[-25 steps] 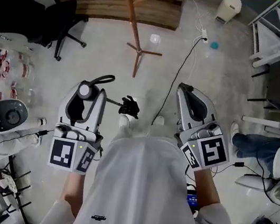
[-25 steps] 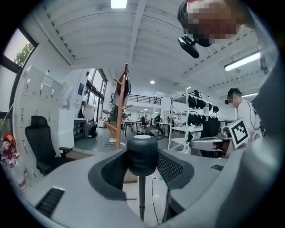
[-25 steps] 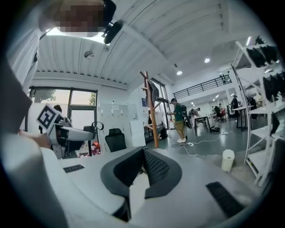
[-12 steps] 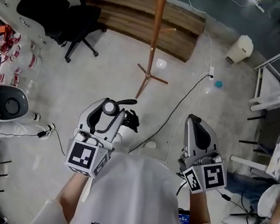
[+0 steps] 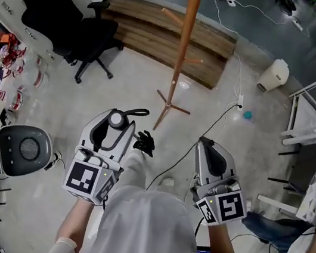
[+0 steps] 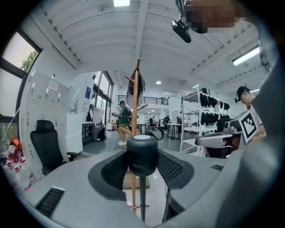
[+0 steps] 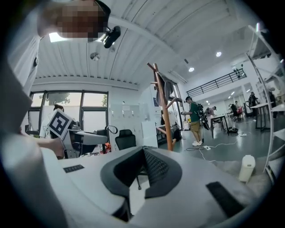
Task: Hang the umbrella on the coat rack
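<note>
Left gripper [image 5: 114,122] clamps the umbrella [image 6: 142,155] by its black handle. Pads sit on both sides of the handle and the pale end cap faces up. In the left gripper view the thin shaft [image 6: 142,200] drops straight down out of the jaws. In the head view the strap loop [image 5: 134,112] curls off the handle toward frame top, and the black bunched fabric [image 5: 145,142] sits just right of the gripper, lower centre. Right gripper [image 5: 206,146] carries nothing; its jaws look closed tip to tip, though the wide-angle view makes that hard to confirm. Coat rack [image 5: 185,43] stands upper centre of the head view, with its tripod foot on the floor ahead of both grippers and well apart from the umbrella. Behind it is a wooden platform [image 5: 151,28]; black office chair [image 5: 67,22] upper left, white bin [image 5: 275,75] upper right.
</note>
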`<state>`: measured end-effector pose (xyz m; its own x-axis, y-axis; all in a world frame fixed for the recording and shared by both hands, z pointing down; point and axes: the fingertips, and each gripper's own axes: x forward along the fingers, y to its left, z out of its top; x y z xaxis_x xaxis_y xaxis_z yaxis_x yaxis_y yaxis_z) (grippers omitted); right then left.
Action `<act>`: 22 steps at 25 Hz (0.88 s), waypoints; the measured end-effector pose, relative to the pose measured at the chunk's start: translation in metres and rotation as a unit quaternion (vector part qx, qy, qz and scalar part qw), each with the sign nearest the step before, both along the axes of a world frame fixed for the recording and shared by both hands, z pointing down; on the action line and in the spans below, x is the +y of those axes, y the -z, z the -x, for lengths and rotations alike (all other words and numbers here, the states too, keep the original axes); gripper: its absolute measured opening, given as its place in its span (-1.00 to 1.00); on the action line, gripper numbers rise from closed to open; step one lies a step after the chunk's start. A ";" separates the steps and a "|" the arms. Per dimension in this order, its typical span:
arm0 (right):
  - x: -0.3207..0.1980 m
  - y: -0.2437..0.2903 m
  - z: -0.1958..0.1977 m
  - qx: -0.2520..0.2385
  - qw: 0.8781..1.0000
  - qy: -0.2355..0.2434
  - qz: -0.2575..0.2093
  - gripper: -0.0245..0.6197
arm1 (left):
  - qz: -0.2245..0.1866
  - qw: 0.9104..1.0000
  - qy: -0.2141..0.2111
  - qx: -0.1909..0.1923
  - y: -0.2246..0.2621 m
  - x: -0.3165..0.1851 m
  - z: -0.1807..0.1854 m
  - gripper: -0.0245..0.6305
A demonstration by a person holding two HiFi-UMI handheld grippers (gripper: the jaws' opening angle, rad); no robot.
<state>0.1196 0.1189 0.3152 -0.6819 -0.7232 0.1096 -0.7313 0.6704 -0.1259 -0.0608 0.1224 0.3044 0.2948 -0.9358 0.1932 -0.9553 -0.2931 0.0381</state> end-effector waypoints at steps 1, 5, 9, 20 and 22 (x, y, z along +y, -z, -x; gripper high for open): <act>-0.010 -0.001 0.012 0.003 1.000 0.001 0.000 -0.90 | -0.002 1.000 -0.004 0.003 0.002 -0.011 0.008 -0.27; -0.053 -0.002 0.062 0.012 1.000 -0.012 0.002 -0.90 | -0.007 0.999 -0.031 0.004 0.007 -0.055 0.043 -0.27; -0.086 -0.002 0.105 0.017 0.999 -0.042 0.010 -0.90 | -0.009 0.998 -0.062 0.001 0.009 -0.090 0.077 -0.27; -0.141 0.019 0.134 0.004 0.997 -0.073 -0.032 -0.90 | -0.020 0.995 -0.091 -0.027 0.013 -0.154 0.105 -0.27; -0.154 0.019 0.129 0.003 0.997 -0.076 -0.031 -0.90 | -0.023 0.995 -0.096 -0.024 0.017 -0.167 0.101 -0.27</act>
